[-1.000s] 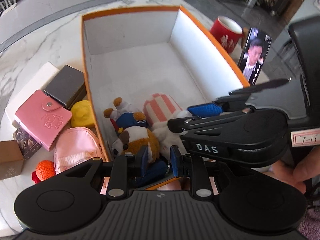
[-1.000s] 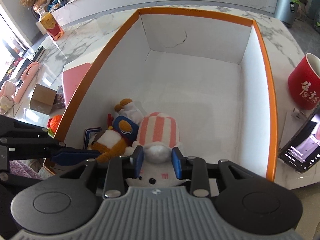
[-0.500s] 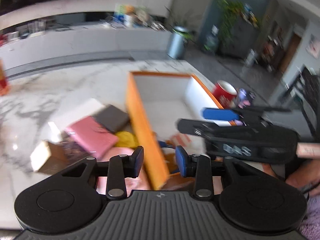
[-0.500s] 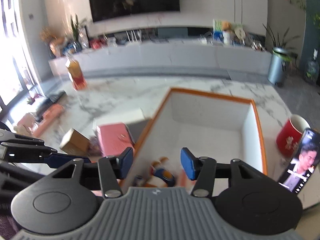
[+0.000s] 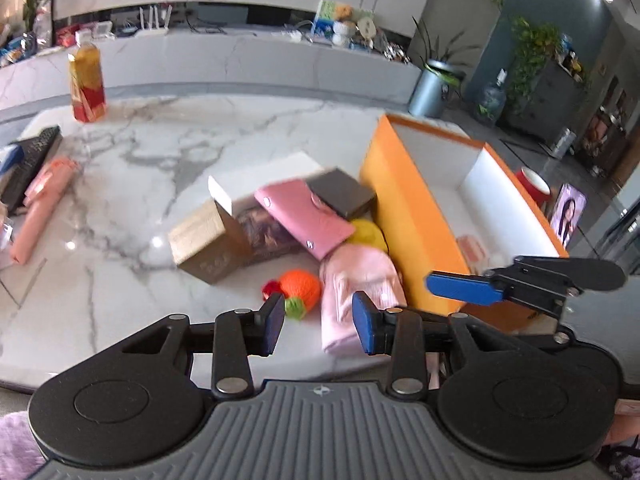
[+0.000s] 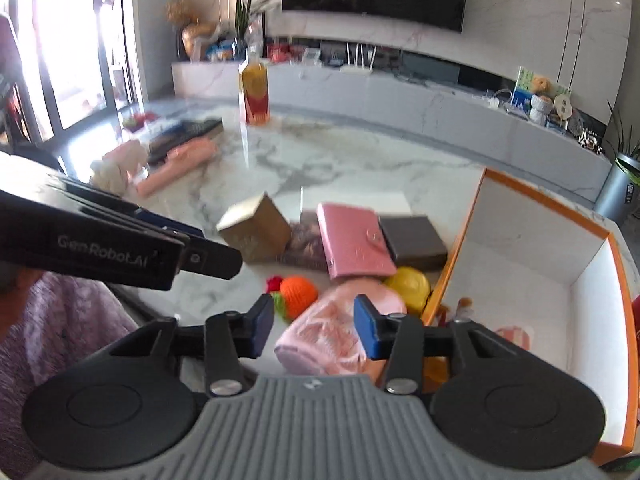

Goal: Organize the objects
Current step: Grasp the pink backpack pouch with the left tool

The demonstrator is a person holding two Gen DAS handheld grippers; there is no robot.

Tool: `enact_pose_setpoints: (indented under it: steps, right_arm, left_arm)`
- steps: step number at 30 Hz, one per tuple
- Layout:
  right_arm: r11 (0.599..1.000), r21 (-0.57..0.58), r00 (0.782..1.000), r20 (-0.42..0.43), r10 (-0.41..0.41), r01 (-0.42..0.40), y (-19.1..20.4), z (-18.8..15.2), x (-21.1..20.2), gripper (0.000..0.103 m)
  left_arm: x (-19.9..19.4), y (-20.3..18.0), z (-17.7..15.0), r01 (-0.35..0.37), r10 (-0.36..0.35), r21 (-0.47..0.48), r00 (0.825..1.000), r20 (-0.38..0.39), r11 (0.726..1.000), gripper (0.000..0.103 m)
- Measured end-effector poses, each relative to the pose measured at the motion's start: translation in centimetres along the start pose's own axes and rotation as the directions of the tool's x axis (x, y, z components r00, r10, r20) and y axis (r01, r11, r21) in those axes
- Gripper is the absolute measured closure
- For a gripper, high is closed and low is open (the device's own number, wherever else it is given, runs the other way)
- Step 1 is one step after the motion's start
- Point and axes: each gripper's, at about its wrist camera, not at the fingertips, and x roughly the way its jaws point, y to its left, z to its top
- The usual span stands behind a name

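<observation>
Both grippers hover above a marble table (image 5: 120,184), jaws spread apart and holding nothing. The left gripper (image 5: 318,322) and right gripper (image 6: 314,330) face a cluster of loose items just left of an orange box (image 5: 408,216): a pink pouch (image 5: 356,292), an orange knitted ball (image 5: 301,286), a yellow toy (image 6: 408,284), a pink wallet (image 5: 304,216), a dark case (image 6: 412,238) and a cardboard box (image 5: 206,240). Inside the orange box lies a striped plush (mostly hidden) (image 6: 516,334).
</observation>
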Motion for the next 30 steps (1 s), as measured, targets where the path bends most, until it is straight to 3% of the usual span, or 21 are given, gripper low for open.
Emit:
enact_pose_setpoints:
  steps: [3, 9, 12, 22, 30]
  right_arm:
    - [0.999, -0.028, 0.999, -0.036, -0.025, 0.024, 0.2, -0.3, 1.3, 0.078]
    - [0.992, -0.115, 0.994, -0.083, -0.069, 0.059, 0.9, -1.4, 3.3, 0.083]
    - [0.986, -0.152, 0.991, -0.104, -0.087, 0.071, 1.2, -2.1, 4.3, 0.090]
    - [0.976, -0.201, 0.988, -0.114, -0.105, 0.081, 1.2, -3.4, 5.1, 0.095]
    - [0.982, -0.182, 0.988, -0.132, -0.081, 0.056, 1.1, -3.5, 5.7, 0.097]
  left_arm:
    - [1.2, 0.8, -0.9, 0.034, -0.034, -0.030, 0.999, -0.022, 0.999, 0.061]
    - [4.2, 0.8, -1.0, 0.087, -0.093, -0.074, 0.993, -0.079, 0.993, 0.061]
    - [5.9, 0.8, -0.9, 0.092, -0.103, -0.093, 0.988, -0.113, 0.991, 0.061]
    - [10.5, 1.4, -0.6, 0.085, -0.121, -0.183, 0.973, -0.196, 0.980, 0.060]
    - [12.1, 1.2, -1.1, 0.100, -0.145, -0.215, 0.967, -0.209, 0.972, 0.050]
